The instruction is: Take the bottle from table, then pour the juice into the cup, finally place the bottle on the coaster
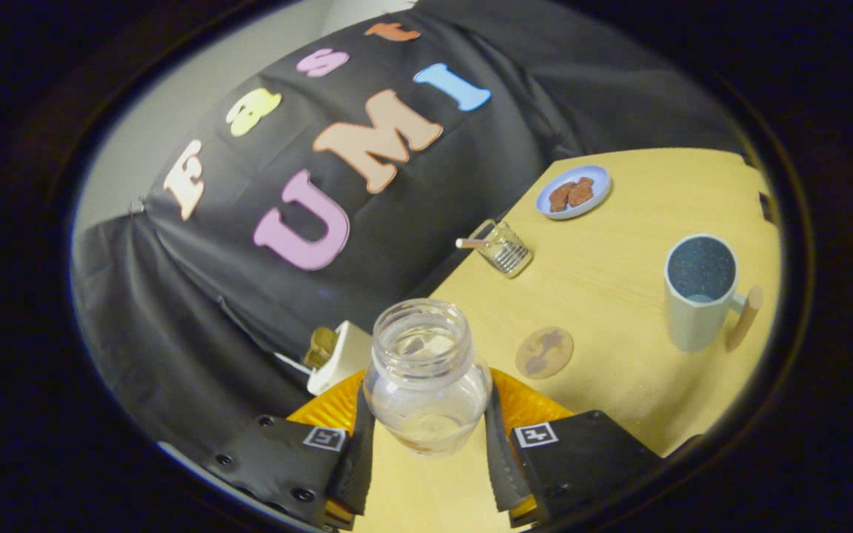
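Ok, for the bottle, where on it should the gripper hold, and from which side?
Hold the bottle on its wide round body, below the narrower threaded neck, coming from the side with one finger on each flank. The gripper sits that way now, fingers pressed on both sides. The mouth is open, so nothing should clamp from above.

No legible text beyond square marker tags on the gripper (426,444).

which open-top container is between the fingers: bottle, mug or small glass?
The clear bottle, gripped by the gripper. The mug and small glass stand beyond on the table.
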### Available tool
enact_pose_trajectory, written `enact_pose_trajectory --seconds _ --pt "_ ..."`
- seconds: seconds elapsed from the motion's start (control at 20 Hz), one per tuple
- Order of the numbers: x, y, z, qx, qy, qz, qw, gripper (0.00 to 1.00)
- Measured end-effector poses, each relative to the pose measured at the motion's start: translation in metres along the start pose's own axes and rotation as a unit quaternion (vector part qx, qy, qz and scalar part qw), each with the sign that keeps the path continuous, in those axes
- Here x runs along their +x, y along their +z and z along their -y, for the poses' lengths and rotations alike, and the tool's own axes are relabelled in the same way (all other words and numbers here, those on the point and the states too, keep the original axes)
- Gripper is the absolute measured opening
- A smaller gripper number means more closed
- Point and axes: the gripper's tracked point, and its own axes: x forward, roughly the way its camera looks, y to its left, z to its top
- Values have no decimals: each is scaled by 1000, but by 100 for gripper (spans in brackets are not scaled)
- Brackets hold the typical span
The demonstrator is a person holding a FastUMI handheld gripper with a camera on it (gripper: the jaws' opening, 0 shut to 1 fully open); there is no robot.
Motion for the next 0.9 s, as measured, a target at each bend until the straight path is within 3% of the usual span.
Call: enact_pose_trajectory --seconds 0.3,0.6,0.9 --pt "4 58 4 132 26 80 988 68" --pt "5 100 18 260 47 152 952 68" --pt "5 119 30 338 58 184 921 67"
